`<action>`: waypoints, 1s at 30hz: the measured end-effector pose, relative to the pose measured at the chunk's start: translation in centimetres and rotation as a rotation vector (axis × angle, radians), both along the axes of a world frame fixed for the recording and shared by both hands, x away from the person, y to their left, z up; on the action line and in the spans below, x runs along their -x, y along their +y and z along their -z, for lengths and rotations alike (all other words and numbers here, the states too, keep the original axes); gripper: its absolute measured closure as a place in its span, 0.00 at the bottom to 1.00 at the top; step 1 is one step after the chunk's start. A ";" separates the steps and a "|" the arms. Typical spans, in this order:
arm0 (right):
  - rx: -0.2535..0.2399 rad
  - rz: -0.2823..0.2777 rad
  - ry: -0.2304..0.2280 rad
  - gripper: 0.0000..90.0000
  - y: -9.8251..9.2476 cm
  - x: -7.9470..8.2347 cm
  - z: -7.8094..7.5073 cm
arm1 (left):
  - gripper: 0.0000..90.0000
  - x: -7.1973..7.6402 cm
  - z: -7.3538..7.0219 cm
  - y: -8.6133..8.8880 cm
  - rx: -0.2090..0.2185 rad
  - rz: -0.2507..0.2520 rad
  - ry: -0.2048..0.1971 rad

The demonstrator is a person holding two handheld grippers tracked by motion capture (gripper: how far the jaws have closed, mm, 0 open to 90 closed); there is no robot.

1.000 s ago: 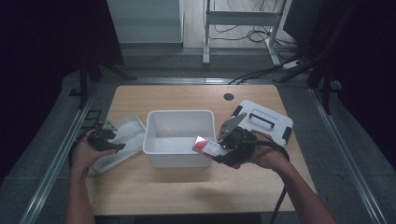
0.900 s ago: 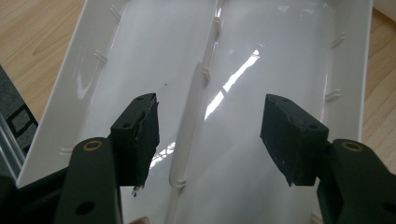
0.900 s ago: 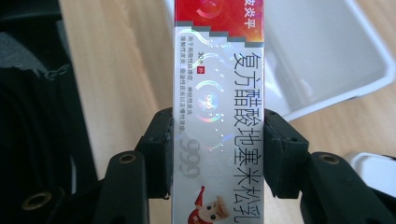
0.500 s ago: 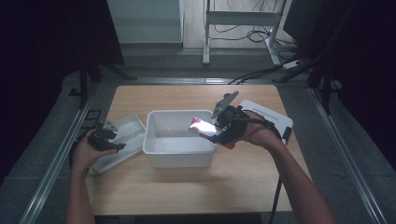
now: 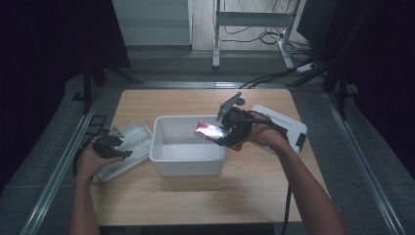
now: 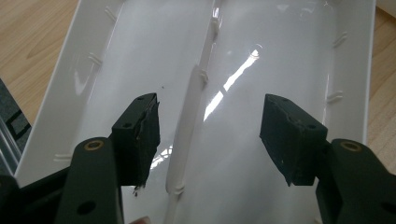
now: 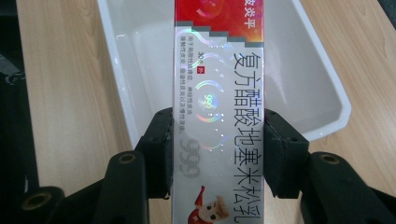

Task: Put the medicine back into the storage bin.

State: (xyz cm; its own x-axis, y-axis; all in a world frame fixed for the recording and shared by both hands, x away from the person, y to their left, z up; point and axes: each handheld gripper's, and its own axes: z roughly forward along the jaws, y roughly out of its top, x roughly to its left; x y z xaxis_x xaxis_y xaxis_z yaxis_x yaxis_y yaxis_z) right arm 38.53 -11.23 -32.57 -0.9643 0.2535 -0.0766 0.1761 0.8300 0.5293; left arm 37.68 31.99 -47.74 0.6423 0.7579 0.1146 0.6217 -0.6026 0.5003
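Room: dark surroundings, grey floor, cables and a metal frame beyond the far edge of the wooden worktop (image 5: 195, 196)
Worktop layout: white tub (image 5: 186, 155) at the middle; white lid (image 5: 128, 144) flat near the left edge; a white case (image 5: 288, 128) with a dark handle near the right edge
Box: a long red-and-silver carton (image 5: 209, 131) with printed lettering, seen close in the right gripper view (image 7: 218, 102); it is held in the air over the tub's right rim, tilted, its far end over the tub's inside
Right gripper: right gripper (image 5: 230, 132) closed on the carton, one pad on each long side, near the end closest to the hand; the pads press flat against the card
Left gripper: left gripper (image 5: 111, 147) over the lid near the left edge; in the left gripper view its pads stand wide apart (image 6: 212, 135) above the lid's ribbed inside (image 6: 243, 56), nothing between them
Handling: probably light and stiff along its length, but thin card; a hard squeeze could dent the sides; the glossy foil face looks slippery, so the pads belong on the narrow long sides rather than the printed face
Hold point: a grip nearer the middle would likely balance it better; held by one end, it may droop or swing
Risk: the far end could catch the tub's rim on the way down
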 end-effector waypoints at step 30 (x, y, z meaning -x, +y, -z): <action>0.072 -0.142 0.013 0.57 5.3 -2.1 2.3 | 0.42 -0.1 0.2 0.0 -0.001 0.004 0.009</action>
State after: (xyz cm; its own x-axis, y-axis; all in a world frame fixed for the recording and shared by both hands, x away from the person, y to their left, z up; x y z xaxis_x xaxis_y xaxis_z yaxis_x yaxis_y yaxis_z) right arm 40.67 -5.98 -34.87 -0.9912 0.1083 -0.0765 0.0605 0.8827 0.4661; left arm 37.78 32.00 -47.99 0.6462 0.7554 0.1092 0.6239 -0.6052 0.4944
